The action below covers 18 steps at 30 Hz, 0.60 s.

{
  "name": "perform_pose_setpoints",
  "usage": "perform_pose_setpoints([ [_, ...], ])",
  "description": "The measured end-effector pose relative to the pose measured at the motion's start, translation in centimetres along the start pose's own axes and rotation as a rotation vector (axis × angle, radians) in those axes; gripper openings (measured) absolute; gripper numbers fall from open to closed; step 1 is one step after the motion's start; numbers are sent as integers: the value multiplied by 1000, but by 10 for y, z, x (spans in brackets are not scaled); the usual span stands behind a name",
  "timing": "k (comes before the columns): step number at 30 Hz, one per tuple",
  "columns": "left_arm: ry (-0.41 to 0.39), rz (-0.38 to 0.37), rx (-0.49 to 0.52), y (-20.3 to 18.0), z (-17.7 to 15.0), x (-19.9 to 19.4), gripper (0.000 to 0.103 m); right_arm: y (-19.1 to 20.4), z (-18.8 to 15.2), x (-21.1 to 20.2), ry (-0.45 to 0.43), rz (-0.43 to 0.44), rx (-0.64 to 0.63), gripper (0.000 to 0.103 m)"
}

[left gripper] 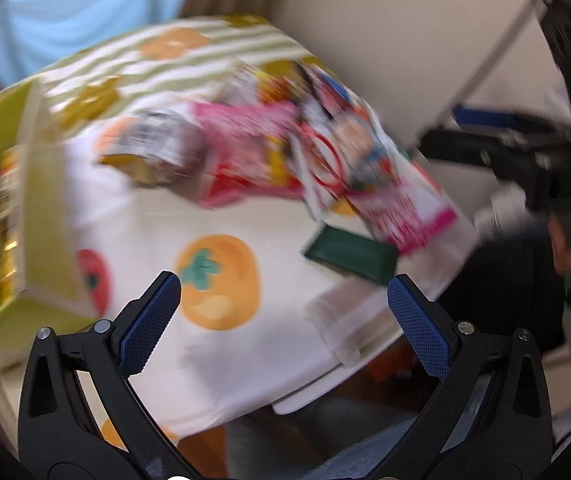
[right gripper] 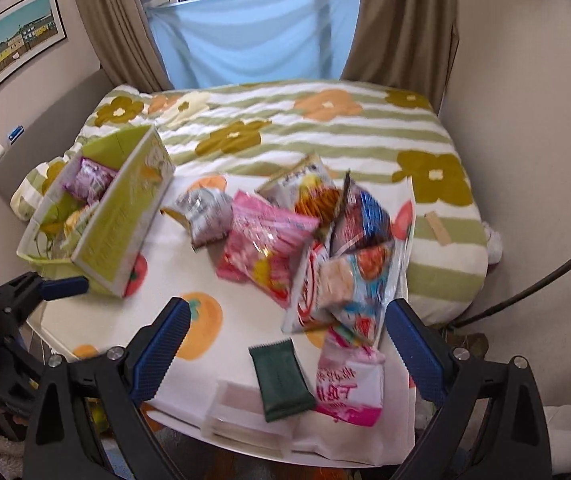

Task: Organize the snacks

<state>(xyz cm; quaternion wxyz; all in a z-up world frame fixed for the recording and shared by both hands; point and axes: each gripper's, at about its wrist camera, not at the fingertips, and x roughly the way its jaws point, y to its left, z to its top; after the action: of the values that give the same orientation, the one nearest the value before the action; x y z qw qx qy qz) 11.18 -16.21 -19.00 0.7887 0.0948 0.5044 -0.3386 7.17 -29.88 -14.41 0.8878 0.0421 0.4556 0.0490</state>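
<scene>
A pile of snack packets (right gripper: 309, 240) lies on a small table under a white cloth with fruit prints (right gripper: 201, 320); it also shows blurred in the left wrist view (left gripper: 285, 152). A dark green packet (right gripper: 281, 380) lies near the front edge, also seen in the left wrist view (left gripper: 351, 254). A green cardboard box (right gripper: 113, 208) at the left holds several packets. My right gripper (right gripper: 285, 336) is open and empty above the table's front. My left gripper (left gripper: 285, 308) is open and empty, and shows at the left edge of the right wrist view (right gripper: 57, 286) beside the box.
A bed with a green-striped flowered blanket (right gripper: 325, 132) lies behind the table. Curtains and a window are at the back, walls on both sides. A clear plastic container (right gripper: 241, 416) sits at the table's front edge.
</scene>
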Motion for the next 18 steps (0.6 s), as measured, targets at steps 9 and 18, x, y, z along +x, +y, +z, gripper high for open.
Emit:
perform_pose_setpoints([
  [9,212,-196,302,-34,-15,85,102,-22,-31,39,70,-4,-11,97],
  [18,258,-258,464,-60,-21,115,97,-32,-45,56,113,-12,42,97],
])
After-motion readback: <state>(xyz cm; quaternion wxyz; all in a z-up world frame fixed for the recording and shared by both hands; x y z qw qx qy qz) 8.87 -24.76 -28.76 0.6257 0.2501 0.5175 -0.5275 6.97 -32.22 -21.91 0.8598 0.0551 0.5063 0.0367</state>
